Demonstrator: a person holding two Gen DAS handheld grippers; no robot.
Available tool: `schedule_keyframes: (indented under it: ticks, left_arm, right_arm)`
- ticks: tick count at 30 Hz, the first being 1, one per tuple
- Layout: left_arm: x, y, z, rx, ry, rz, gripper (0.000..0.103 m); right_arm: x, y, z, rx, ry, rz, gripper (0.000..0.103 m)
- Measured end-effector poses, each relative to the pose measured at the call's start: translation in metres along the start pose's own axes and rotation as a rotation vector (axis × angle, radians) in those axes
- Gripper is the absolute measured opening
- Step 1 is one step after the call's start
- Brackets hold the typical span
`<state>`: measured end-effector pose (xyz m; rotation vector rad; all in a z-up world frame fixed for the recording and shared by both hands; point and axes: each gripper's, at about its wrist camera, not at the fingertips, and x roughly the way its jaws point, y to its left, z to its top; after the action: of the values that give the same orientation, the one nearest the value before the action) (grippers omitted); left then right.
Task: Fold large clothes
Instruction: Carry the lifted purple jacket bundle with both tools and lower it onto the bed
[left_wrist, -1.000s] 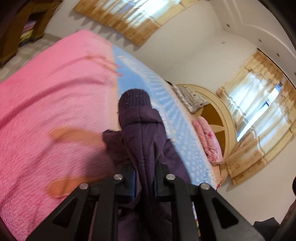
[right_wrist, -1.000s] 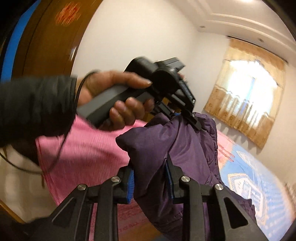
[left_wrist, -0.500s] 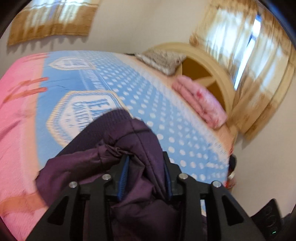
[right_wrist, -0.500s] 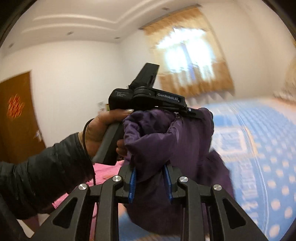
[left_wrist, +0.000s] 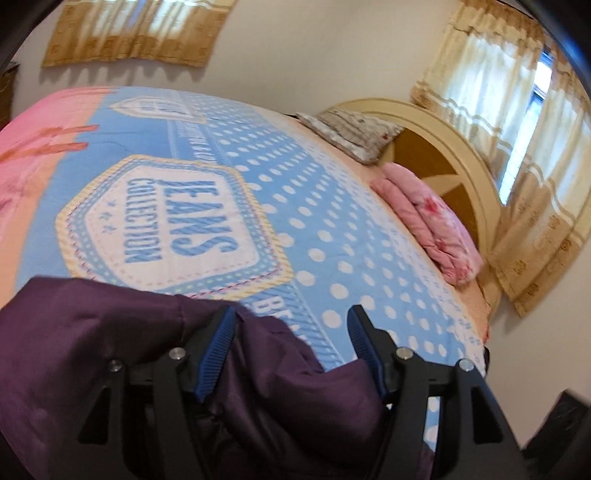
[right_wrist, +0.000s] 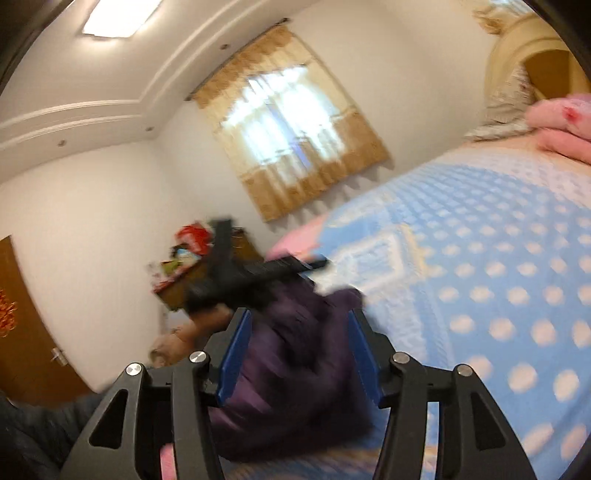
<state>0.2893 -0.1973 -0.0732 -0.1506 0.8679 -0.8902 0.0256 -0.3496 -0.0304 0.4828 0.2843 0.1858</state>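
Observation:
A dark purple padded jacket (left_wrist: 110, 339) lies bunched on the blue dotted bedspread (left_wrist: 332, 229) at the near edge of the bed. My left gripper (left_wrist: 291, 321) is over it with its jaws opening; purple cloth lies between the blue pads, slack and apart from the right pad. In the right wrist view the jacket (right_wrist: 295, 354) is blurred and lies between the pads of my right gripper (right_wrist: 299, 325), whose jaws are also opening and do not press it. The left gripper (right_wrist: 255, 273) shows there as a black blur just beyond the jacket.
A folded pink quilt (left_wrist: 428, 221) and a grey patterned pillow (left_wrist: 351, 129) lie by the round cream headboard (left_wrist: 454, 147). Curtained windows (right_wrist: 291, 147) are on two walls. A wooden cabinet with clutter (right_wrist: 192, 258) and a brown door (right_wrist: 22, 314) stand to the left.
Both grippers swung from the pink side over to the blue part of the bedspread and came down. Their jaws, shut on the purple jacket before, have spread and the cloth has slumped onto the bed.

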Motion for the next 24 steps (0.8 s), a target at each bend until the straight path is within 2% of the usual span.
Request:
schedule_keyframes:
  ticks: [4,5,7,10,11,13,16,19,20,21,22,24]
  left_arm:
    - [-0.013,0.003,0.008,-0.034,-0.053,0.013,0.070]
    - [-0.021,0.006,0.010,-0.054,-0.075,0.026,0.071]
    - [-0.043,0.009,0.014,-0.070,-0.137,0.037,0.080]
    - [-0.084,0.015,0.012,-0.067,-0.253,0.122,0.100]
    - [-0.101,0.020,0.007,-0.061,-0.298,0.124,0.102]
    - [-0.125,0.030,-0.007,-0.059,-0.345,0.182,0.103]
    - [-0.127,0.042,-0.030,-0.074,-0.319,0.213,0.103]
    - [-0.102,0.041,-0.058,-0.056,-0.238,0.230,0.103]
    - [-0.096,0.038,-0.064,-0.042,-0.228,0.247,0.103]
    - [-0.088,0.033,-0.070,0.000,-0.221,0.308,0.103]
    - [-0.089,0.030,-0.071,0.016,-0.232,0.326,0.103]
    - [-0.092,0.025,-0.068,0.028,-0.254,0.331,0.103]
  right_arm:
    - [0.028,0.042,0.021,-0.068,0.056,0.173,0.054]
    - [0.042,0.049,0.020,-0.087,0.101,0.172,0.054]
    - [0.071,0.053,0.012,-0.124,0.203,0.061,0.054]
    - [0.091,0.036,-0.003,-0.119,0.314,-0.060,0.053]
    - [0.090,0.030,-0.008,-0.126,0.328,-0.092,0.053]
    - [0.085,0.022,-0.014,-0.117,0.350,-0.114,0.053]
    - [0.080,0.023,-0.007,-0.102,0.352,-0.114,0.053]
    - [0.075,0.038,0.020,-0.084,0.256,-0.068,0.055]
    - [0.074,0.050,0.038,-0.074,0.218,-0.034,0.065]
    - [0.080,0.056,0.049,-0.059,0.206,-0.005,0.072]
    - [0.085,0.063,0.060,-0.029,0.197,0.027,0.081]
    - [0.108,0.070,0.081,0.038,0.180,0.065,0.081]
